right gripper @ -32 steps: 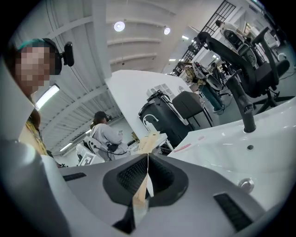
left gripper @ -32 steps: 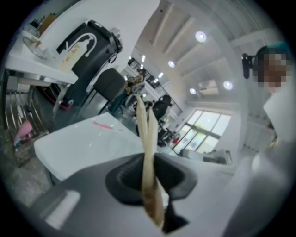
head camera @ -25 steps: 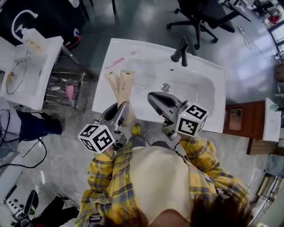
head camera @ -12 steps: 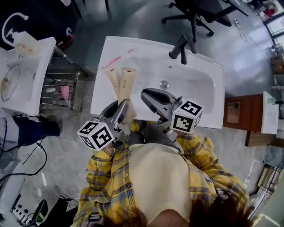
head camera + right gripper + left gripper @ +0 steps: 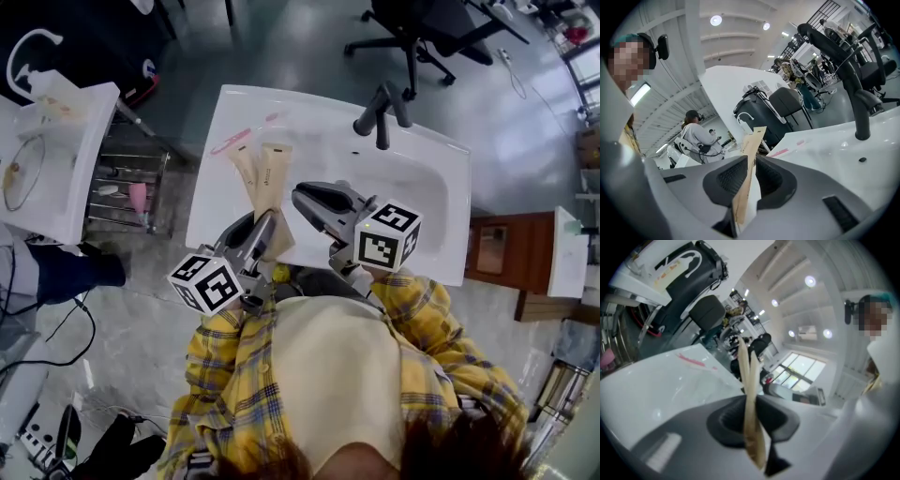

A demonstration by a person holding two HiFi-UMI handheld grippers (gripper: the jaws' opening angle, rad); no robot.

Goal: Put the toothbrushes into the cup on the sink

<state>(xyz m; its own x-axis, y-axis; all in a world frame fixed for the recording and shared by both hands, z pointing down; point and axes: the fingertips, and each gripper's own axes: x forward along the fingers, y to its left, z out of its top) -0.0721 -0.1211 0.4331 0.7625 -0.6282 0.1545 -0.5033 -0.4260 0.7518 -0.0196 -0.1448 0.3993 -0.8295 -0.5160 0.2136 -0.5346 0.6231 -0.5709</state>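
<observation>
Two tan paper toothbrush packets [image 5: 272, 173] stick out over the white sink [image 5: 217, 211], side by side. My left gripper [image 5: 258, 227] is shut on their near ends. In the left gripper view the packets [image 5: 746, 366] stand edge-on between the jaws of the left gripper [image 5: 750, 416]. My right gripper [image 5: 300, 199] comes in from the right and is shut on the edge of one packet [image 5: 752, 145], which shows between its jaws [image 5: 747, 178]. A loose pink toothbrush [image 5: 230, 142] lies on the sink's far left rim. I cannot make out a cup.
A dark faucet [image 5: 380, 111] stands at the sink's back edge. Left of the sink are a wire rack [image 5: 131, 187] and a second white basin [image 5: 56, 159] with a pump bottle [image 5: 56, 89]. A wooden cabinet [image 5: 497, 248] is on the right, an office chair [image 5: 422, 28] behind.
My right gripper has shifted left, closer against the packets. The left gripper keeps its hold and has moved only slightly. The packets stay over the sink's left part.
</observation>
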